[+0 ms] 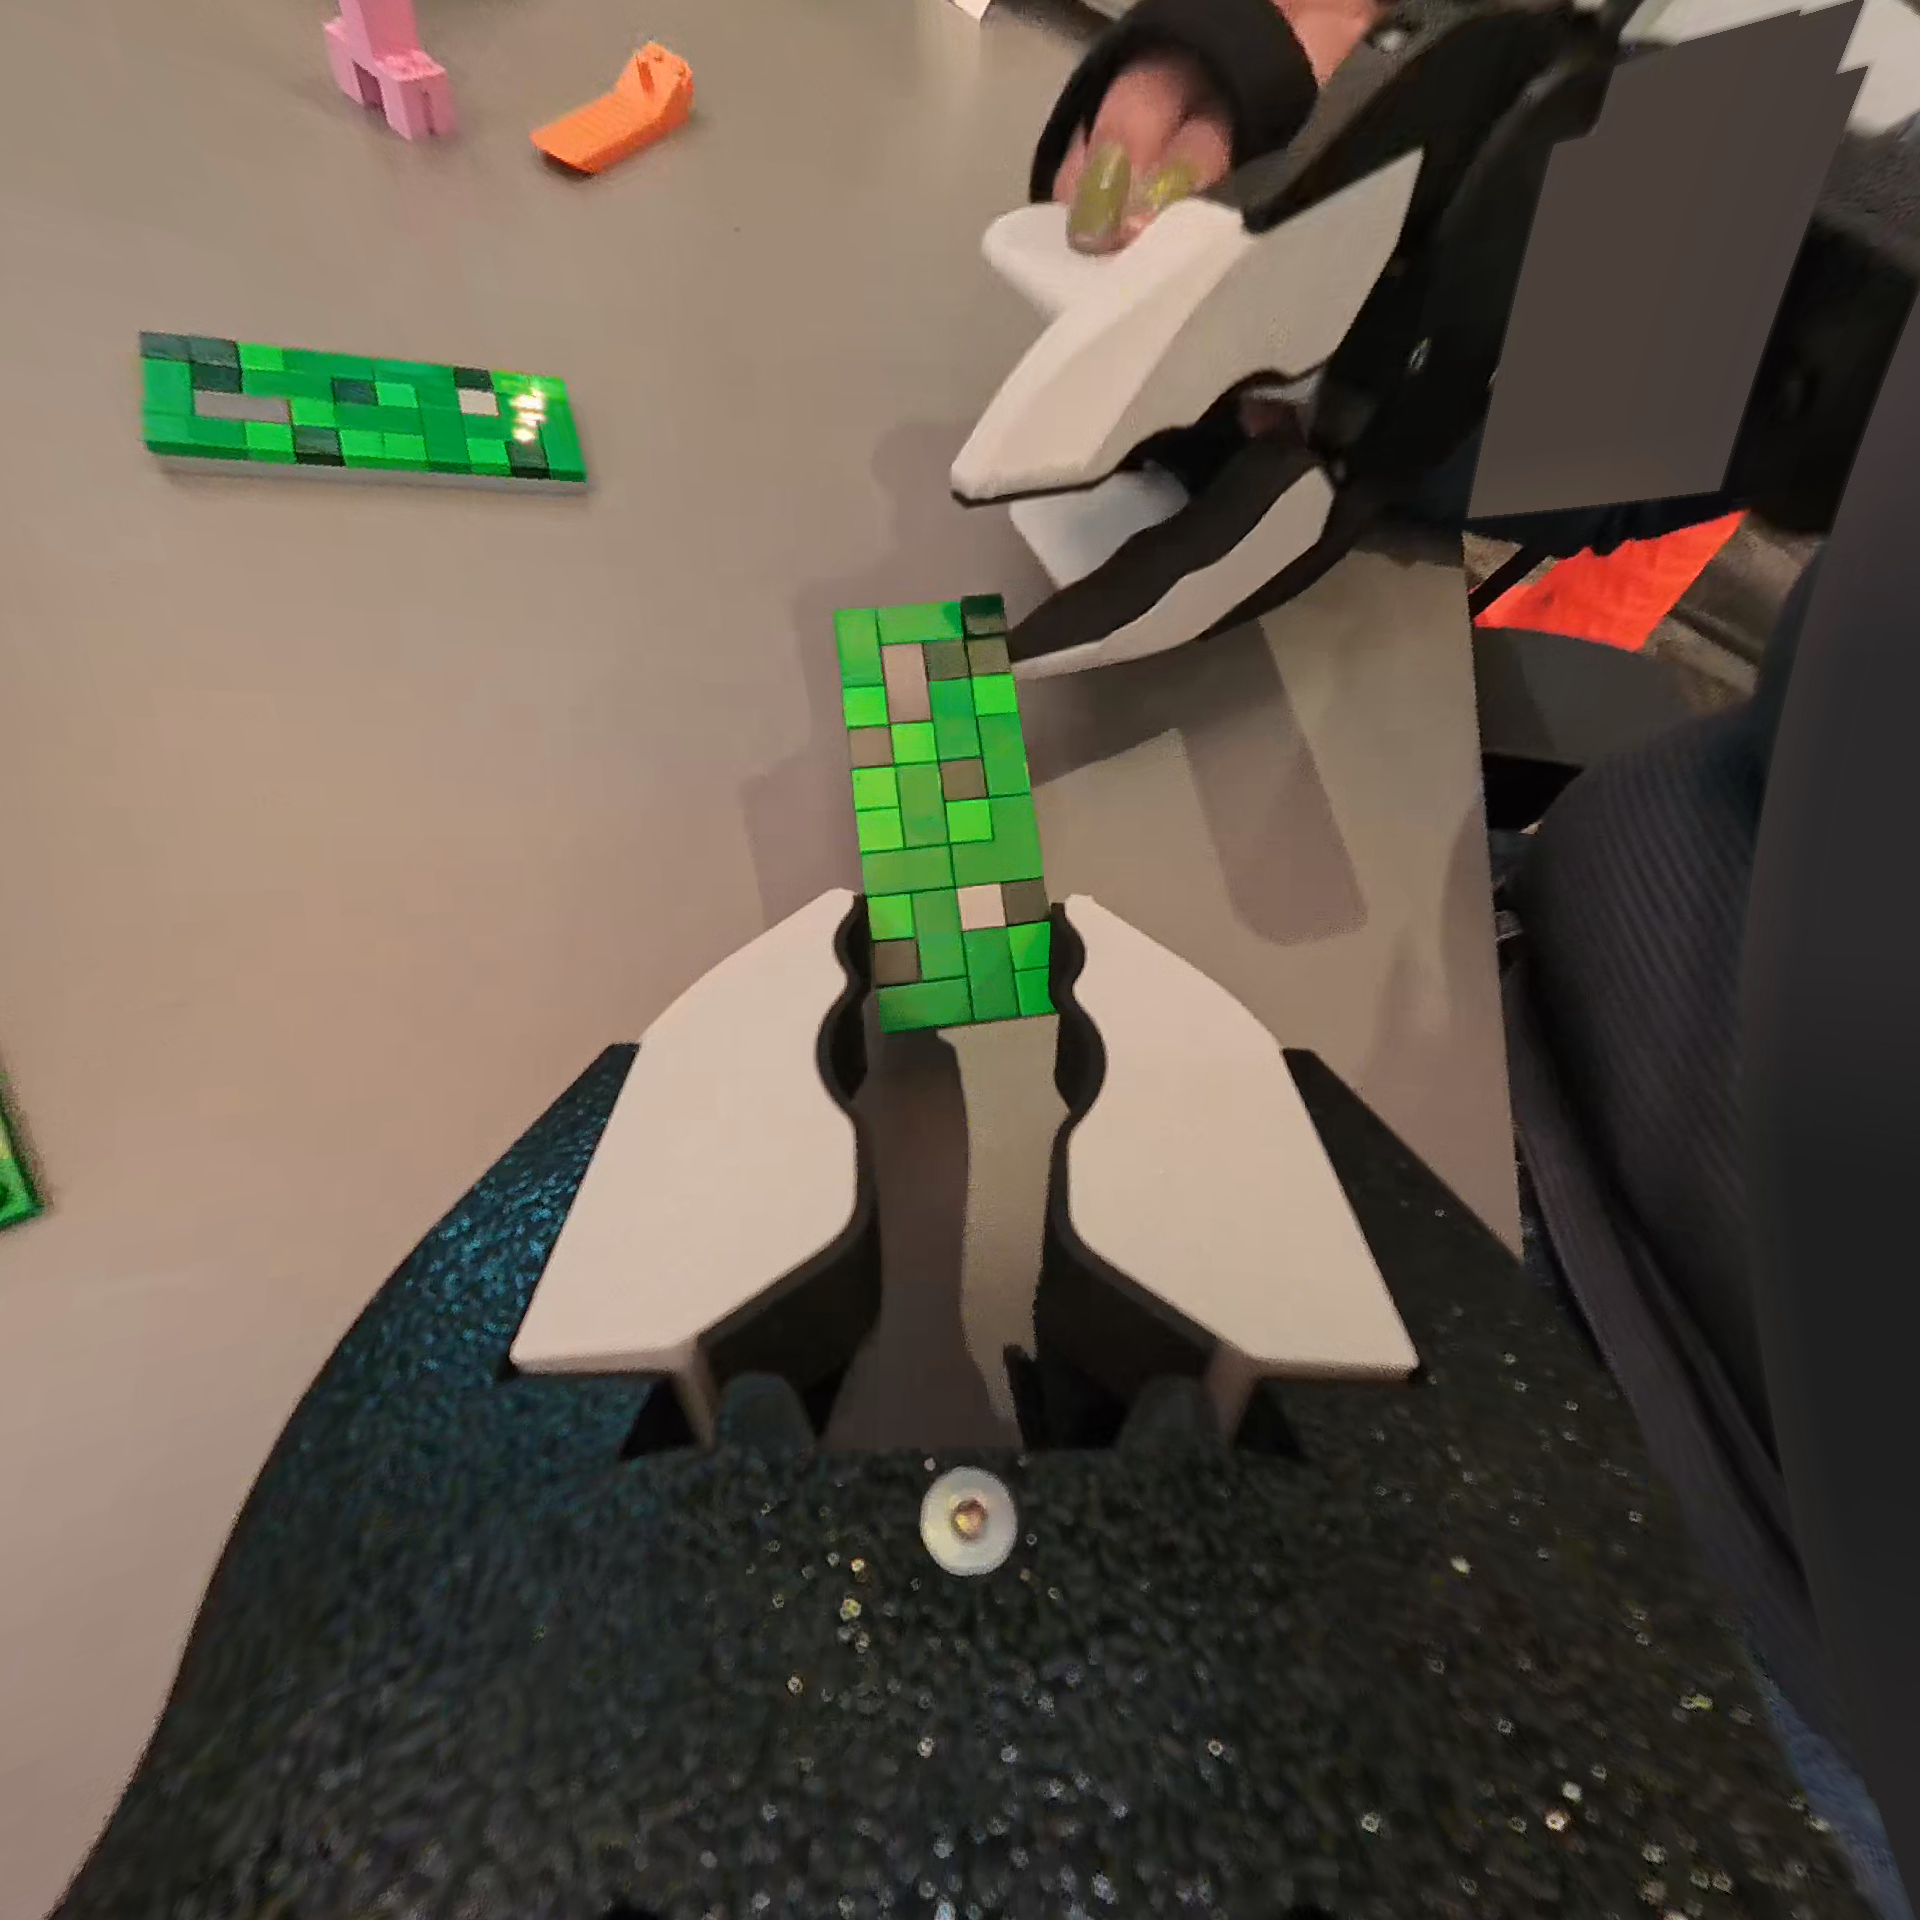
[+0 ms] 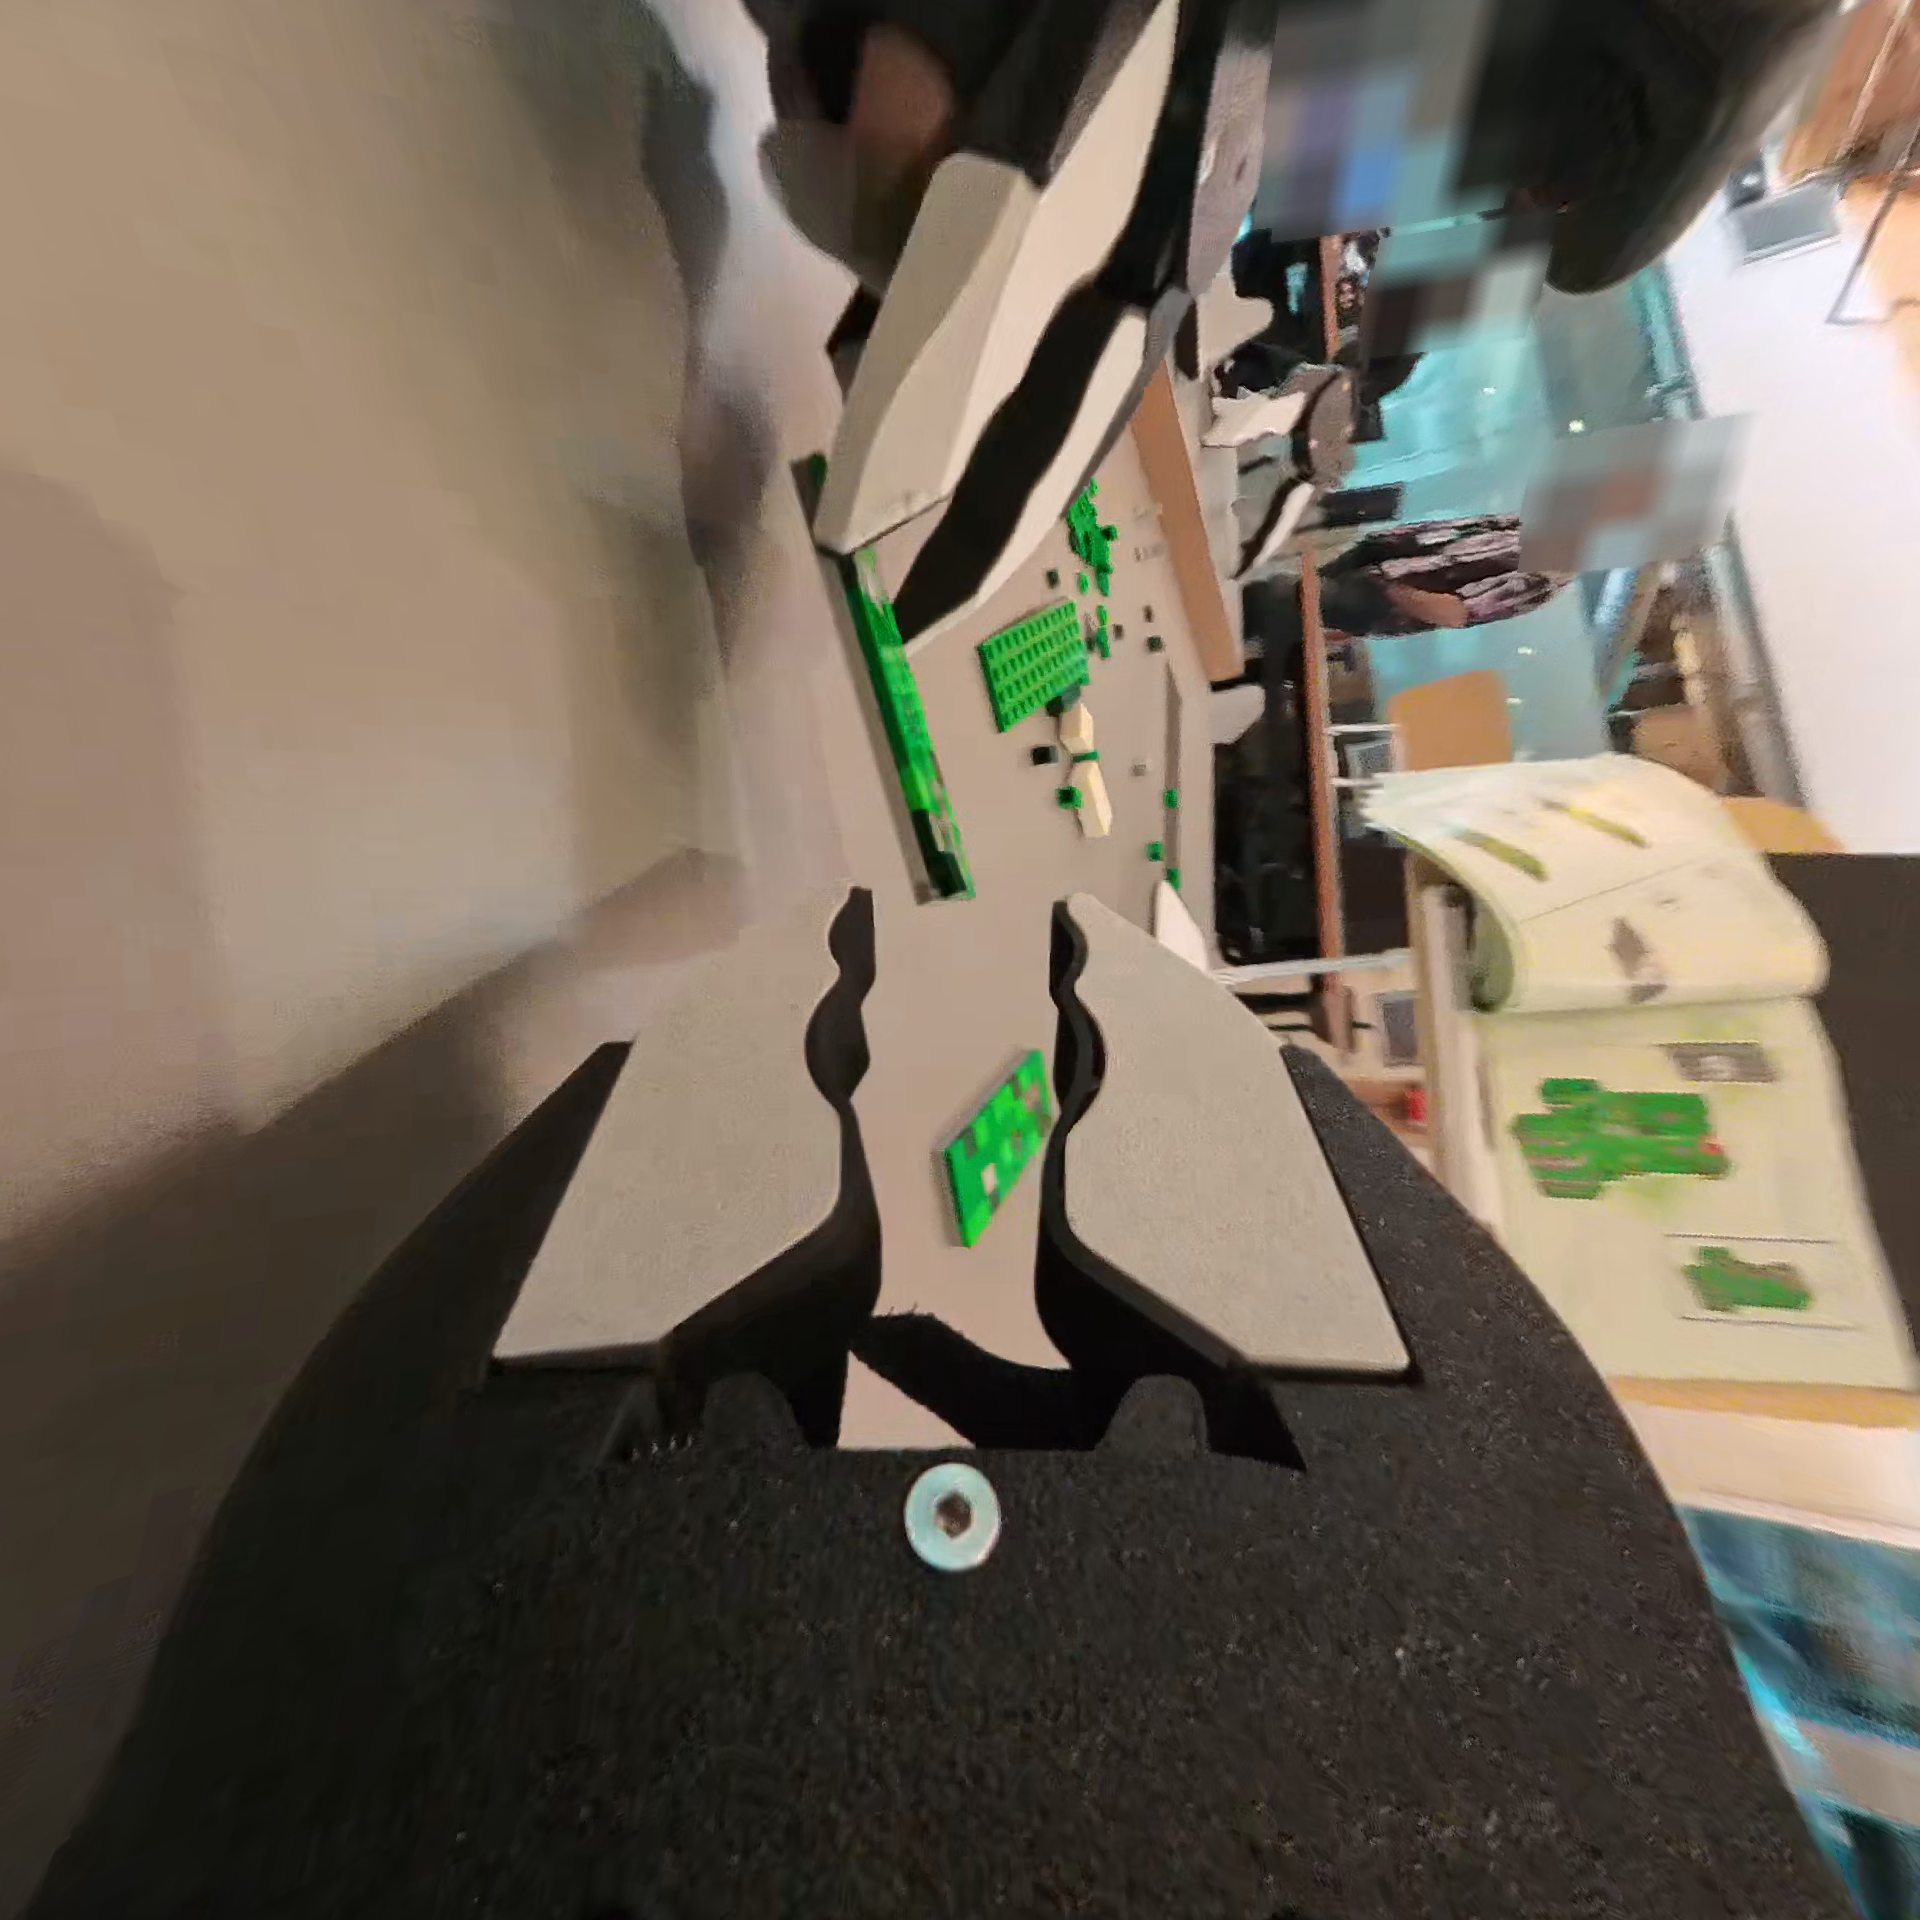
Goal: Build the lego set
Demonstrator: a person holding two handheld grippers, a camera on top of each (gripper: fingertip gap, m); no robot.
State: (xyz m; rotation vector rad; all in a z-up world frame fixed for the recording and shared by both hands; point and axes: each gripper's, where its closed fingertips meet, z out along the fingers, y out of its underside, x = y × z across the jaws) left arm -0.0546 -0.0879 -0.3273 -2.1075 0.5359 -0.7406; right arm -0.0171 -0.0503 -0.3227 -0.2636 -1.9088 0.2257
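**A:** Left wrist view, item one?

**B:** My left tongs (image 1: 961,971), clenched on the near end of a green tiled strip (image 1: 935,810). Both pads bear on its long edges, and it is lifted off the grey table (image 1: 416,727). The strip runs away from me. My right tongs (image 1: 1013,649) come in from the upper right, tips just beside its far end; whether they touch it, I cannot tell.

**A:** Others there?

**B:** A second tiled strip (image 1: 358,410) lies flat, well apart on the left. A pink piece (image 1: 390,68) and an orange piece (image 1: 613,109) sit farther off.

**A:** Right wrist view?

**B:** My right tongs (image 2: 961,935) are released, nothing between the pads. The held strip (image 2: 899,727) shows edge-on just past their tips, not between them. Beyond lie a studded green plate (image 2: 1034,665), loose small green bits, and an open booklet (image 2: 1590,883) at the right.

**A:** Handling?

**B:** I judge the strip light, stiff and glossy-faced, so slippery flatwise. Best taken across its edges, near an end; the tiles might pop off under twisting.
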